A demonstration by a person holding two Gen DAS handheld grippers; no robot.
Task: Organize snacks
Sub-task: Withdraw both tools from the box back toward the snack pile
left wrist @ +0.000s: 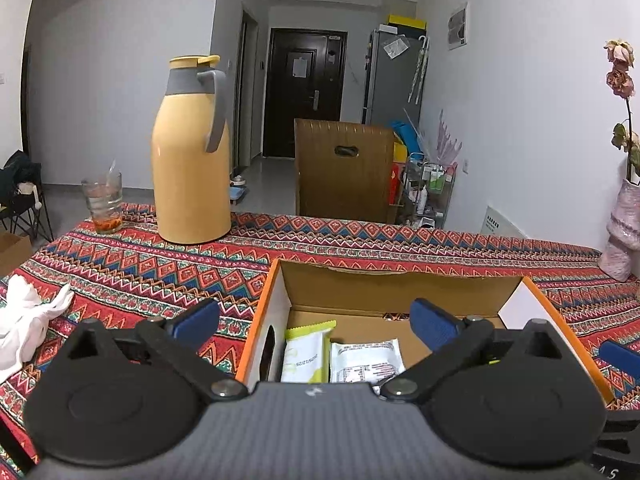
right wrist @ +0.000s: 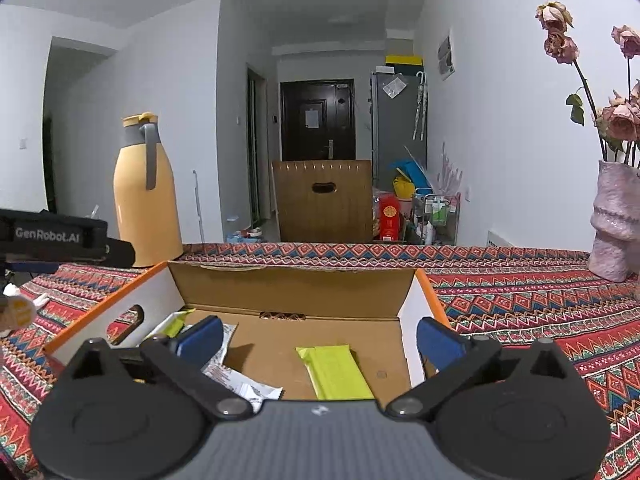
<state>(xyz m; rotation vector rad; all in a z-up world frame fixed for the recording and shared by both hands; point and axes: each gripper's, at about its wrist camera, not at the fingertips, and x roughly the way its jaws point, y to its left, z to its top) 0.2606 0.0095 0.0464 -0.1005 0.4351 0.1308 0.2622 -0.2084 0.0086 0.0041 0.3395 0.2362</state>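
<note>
Tablecloth (right wrist: 520,300); green packet (right wrist: 334,372) between right claw (right wrist: 320,344) tips.

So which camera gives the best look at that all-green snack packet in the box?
The right wrist view: the green packet lies fully visible on the box floor. The left wrist view does not show it; only two whiter packets there.

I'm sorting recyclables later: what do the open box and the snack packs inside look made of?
The box looks like corrugated cardboard: matte brown inside, a torn rim edge, white printed walls with orange trim. The lime-green pack and the white printed pack look like thin plastic film with crimped ends and slight sheen, though coated paper isn't excluded.
</note>
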